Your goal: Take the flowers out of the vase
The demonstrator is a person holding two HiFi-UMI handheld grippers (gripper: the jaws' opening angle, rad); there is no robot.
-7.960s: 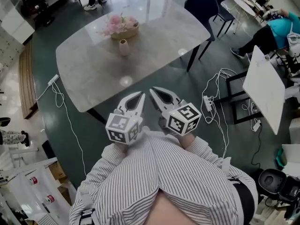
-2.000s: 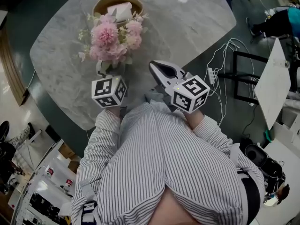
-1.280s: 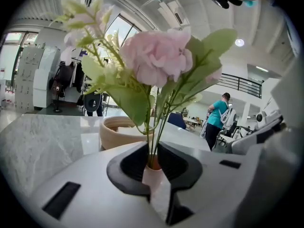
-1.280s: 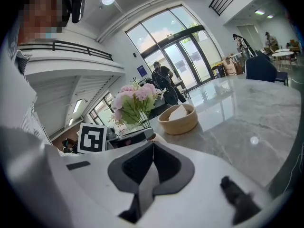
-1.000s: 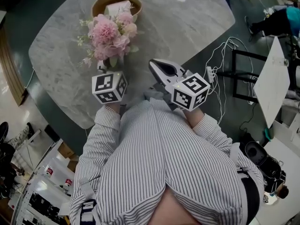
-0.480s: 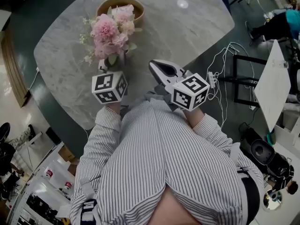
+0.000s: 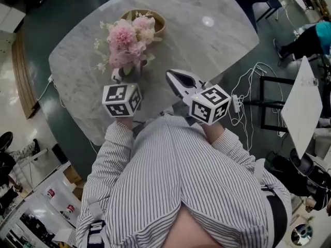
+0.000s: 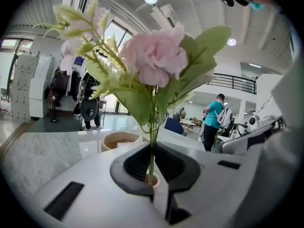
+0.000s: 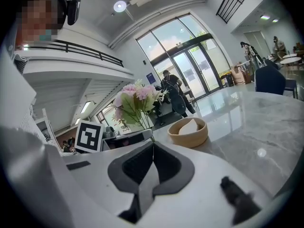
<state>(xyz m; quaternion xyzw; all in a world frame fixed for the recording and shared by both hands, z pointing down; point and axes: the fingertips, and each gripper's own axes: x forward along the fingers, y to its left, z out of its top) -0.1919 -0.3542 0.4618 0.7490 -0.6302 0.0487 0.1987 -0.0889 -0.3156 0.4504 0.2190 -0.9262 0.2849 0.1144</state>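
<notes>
A bunch of pink flowers (image 7: pixel 128 39) with green leaves stands over the near left of the marble table (image 7: pixel 207 45). My left gripper (image 7: pixel 118 76) has its stems between its jaws, which are closing on them and press them. In the left gripper view the stems (image 8: pixel 152 141) run down between the pads of the left gripper (image 8: pixel 153 148) to the peach mouth of the vase (image 8: pixel 152 180). Whether the stem ends are still inside it I cannot tell. The head view hides the vase. My right gripper (image 7: pixel 174 77) hangs shut and empty to the right; its tips (image 9: pixel 153 144) meet.
A wooden bowl (image 7: pixel 155 18) with a white object in it stands just behind the flowers, and it also shows in the right gripper view as the bowl (image 9: pixel 190 132). Cables and a power strip (image 7: pixel 235 103) lie on the floor to the right. People stand in the hall beyond.
The left gripper has risen a little with the flowers, and the bunch now sits closer to the bowl in the picture. The right gripper rose slightly too and stays shut.
</notes>
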